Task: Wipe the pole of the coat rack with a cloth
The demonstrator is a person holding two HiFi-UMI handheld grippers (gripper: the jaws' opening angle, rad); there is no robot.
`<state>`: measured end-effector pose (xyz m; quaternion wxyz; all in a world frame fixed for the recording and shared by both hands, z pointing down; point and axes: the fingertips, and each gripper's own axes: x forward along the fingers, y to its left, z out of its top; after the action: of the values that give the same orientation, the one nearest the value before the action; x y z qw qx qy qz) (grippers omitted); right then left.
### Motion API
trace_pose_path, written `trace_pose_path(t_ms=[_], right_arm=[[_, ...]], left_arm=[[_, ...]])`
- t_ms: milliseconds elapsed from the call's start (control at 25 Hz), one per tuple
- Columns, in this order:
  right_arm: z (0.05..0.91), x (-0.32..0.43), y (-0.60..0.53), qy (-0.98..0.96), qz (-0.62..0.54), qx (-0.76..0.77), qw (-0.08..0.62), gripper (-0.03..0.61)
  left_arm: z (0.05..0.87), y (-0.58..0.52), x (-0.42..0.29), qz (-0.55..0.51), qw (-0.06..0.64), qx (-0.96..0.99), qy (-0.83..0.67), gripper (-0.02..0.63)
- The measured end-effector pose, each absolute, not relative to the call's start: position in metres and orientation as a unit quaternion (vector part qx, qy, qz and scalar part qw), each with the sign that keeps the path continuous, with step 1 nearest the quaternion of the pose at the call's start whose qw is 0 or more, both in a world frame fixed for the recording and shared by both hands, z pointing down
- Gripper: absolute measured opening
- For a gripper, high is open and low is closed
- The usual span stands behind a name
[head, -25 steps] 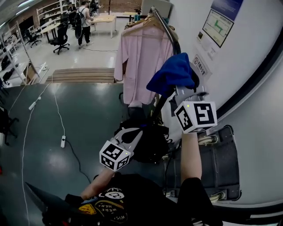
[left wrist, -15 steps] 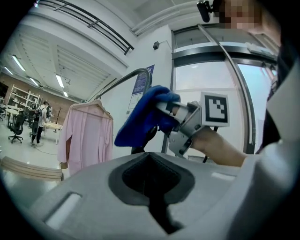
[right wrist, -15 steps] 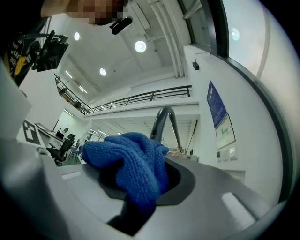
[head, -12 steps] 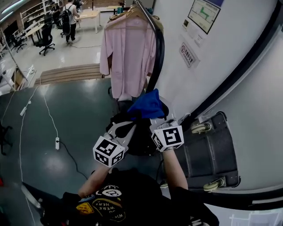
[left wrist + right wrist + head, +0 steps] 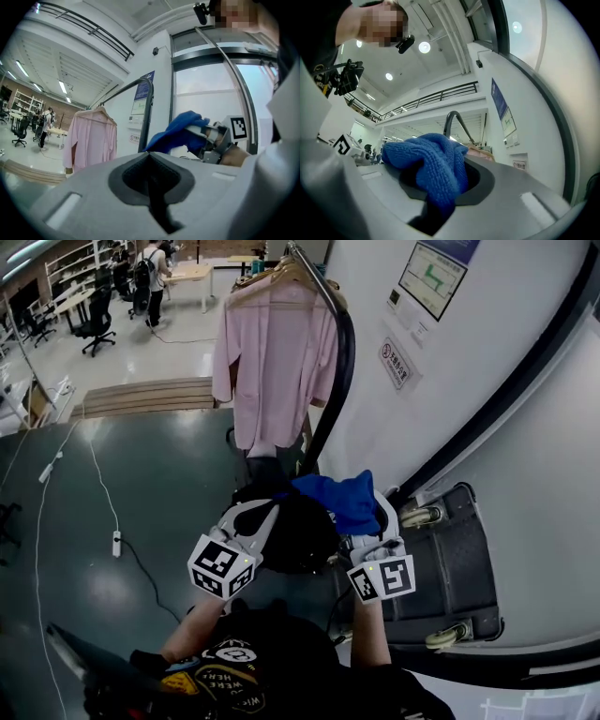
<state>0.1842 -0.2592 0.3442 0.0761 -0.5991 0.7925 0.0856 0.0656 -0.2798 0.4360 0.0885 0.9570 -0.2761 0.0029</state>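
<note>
Currently the right gripper [image 5: 364, 523] is clamped on a bunched blue cloth [image 5: 342, 498], sitting centre frame in the head view, low on the coat rack pole [image 5: 339, 362]. The pole is dark, and its long axis runs from the top middle of the frame down to the centre, bending over at the top. The cloth lies just lower right of the pole's lowest visible stretch. It looks pressed to it or just beside it, but contact is not certain. In the left gripper view the cloth tip [image 5: 176, 133] reaches the pole [image 5: 146, 117].

The left gripper [image 5: 261, 514] has its jaws together with nothing between them. It is left of the pole base, near but not on it, so the right one is the working hand.

Judgement: any further wipe goes along the pole toward the top of the frame.

Things around:
- A pink shirt [image 5: 267, 371] hangs on the rack's top bar, just left of the pole, and could snag.
- A black bag [image 5: 305, 531] crowds the base.
- A dark suitcase [image 5: 450, 563] stands lower right, by the wall.
- A cable [image 5: 117, 542] lies on the floor at left, well apart.
</note>
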Motion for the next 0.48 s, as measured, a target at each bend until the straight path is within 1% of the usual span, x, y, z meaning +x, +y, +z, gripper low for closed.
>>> trace_pose_path(t_ms=[80,240,360,480], right_arm=[[0.356,0.195,-0.238,0.784,0.076,-0.613,0.069,0.075],[0.395,0.211,-0.214,0.768,0.010,-0.638,0.063,0.071],[0.410,0.196,-0.206,0.774,-0.010,-0.631,0.054,0.069],[0.405,0.182,-0.199,0.781,0.004,-0.623,0.043,0.069]], left_arm=[[0.427,-0.278,0.058,-0.005,0.071,0.955,-0.288,-0.006],[0.421,-0.269,0.045,-0.012,0.056,0.951,-0.304,-0.006],[0.424,-0.259,0.036,-0.011,0.059,0.949,-0.310,-0.006],[0.424,-0.250,0.034,-0.012,0.059,0.949,-0.308,-0.006]])
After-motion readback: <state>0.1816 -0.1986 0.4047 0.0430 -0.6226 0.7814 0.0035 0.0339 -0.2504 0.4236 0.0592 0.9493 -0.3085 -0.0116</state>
